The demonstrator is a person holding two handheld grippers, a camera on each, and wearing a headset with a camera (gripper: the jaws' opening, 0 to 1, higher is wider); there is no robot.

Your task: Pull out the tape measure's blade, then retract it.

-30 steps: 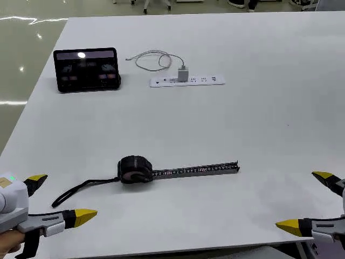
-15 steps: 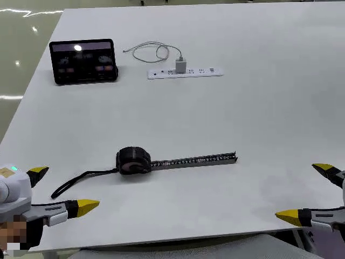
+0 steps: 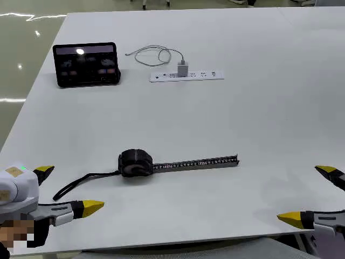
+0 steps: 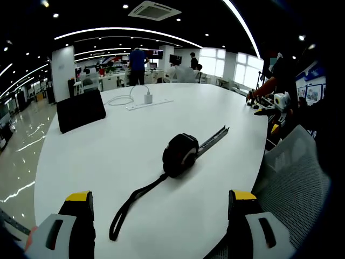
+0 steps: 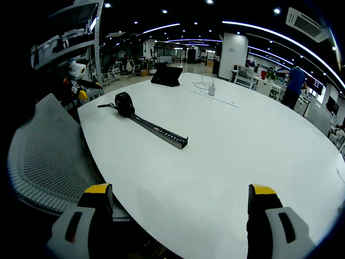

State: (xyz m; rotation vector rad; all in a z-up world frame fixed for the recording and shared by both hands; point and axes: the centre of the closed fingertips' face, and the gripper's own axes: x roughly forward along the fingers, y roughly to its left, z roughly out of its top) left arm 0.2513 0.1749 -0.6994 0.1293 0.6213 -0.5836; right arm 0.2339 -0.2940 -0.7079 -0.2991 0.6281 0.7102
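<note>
One broad white table (image 3: pixel 259 108) carries everything. At its near edge the left gripper (image 3: pixel 70 187) and the right gripper (image 3: pixel 304 193) hover with yellow-tipped jaws spread wide, neither holding anything and both well apart from the work. Toward the far side stand a dark tablet (image 3: pixel 86 63) and a white power strip (image 3: pixel 186 76) with a charger (image 3: pixel 183 70) and looped cable (image 3: pixel 153 55). Between the grippers lies the black tape measure (image 3: pixel 135 163), its case nearer the left gripper, its blade (image 3: pixel 197 163) drawn part-way out flat on the table toward the right, and its wrist strap (image 3: pixel 81 182) trailing toward the left gripper. The pulling-out looks done or nearly so, with retraction to come. The next move likely calls for the left gripper to steady the case while the right takes the blade's end hook (image 3: pixel 236 159) and guides it back in.
</note>
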